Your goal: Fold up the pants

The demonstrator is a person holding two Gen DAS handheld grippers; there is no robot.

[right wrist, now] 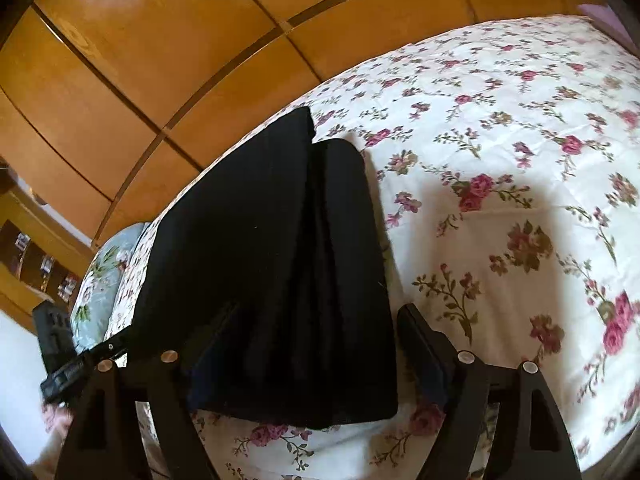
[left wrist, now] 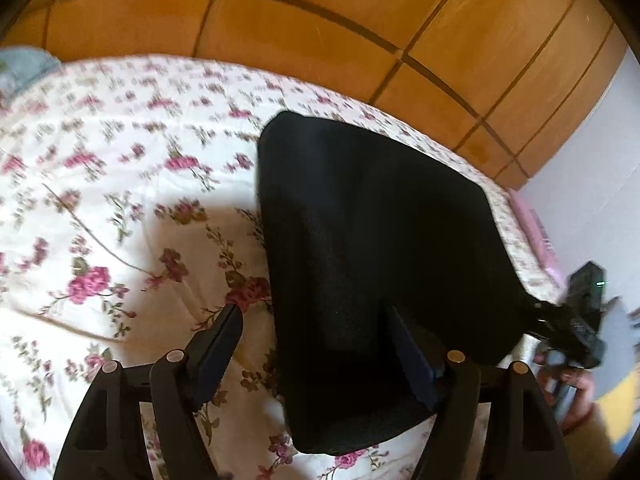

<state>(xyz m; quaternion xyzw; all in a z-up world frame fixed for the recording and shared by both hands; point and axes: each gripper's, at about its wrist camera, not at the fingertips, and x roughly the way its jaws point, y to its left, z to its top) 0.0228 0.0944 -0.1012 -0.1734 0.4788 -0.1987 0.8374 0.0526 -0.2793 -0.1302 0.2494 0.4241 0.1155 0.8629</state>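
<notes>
I have the black pants lying on the floral bedspread, already doubled over into a long, narrow stack that runs away from me toward the wooden wardrobe doors. From the right wrist view the layering is plain: one dark panel sits on top of another, edges nearly matched, with the near end square to the bed's edge.

My left gripper hangs over the near left border of the cloth with its jaws spread wide; one finger is above bare bedspread, the other above the fabric, so it straddles that edge and pinches nothing. My right gripper is spread too, bracketing the near end of the stack: one finger over the dark cloth, the other just past its right edge, over the flowers. Whether either finger actually touches the fabric I cannot tell, black on black.

I read this placement as lining up both tools at the near end so the next fold can be carried lengthwise toward the far end. The stack looks limp and thick, so I judge each jaw needs to catch every layer or the lower ones will slide out. In the left view, the right gripper and the hand holding it sit off past the cloth's right corner.
</notes>
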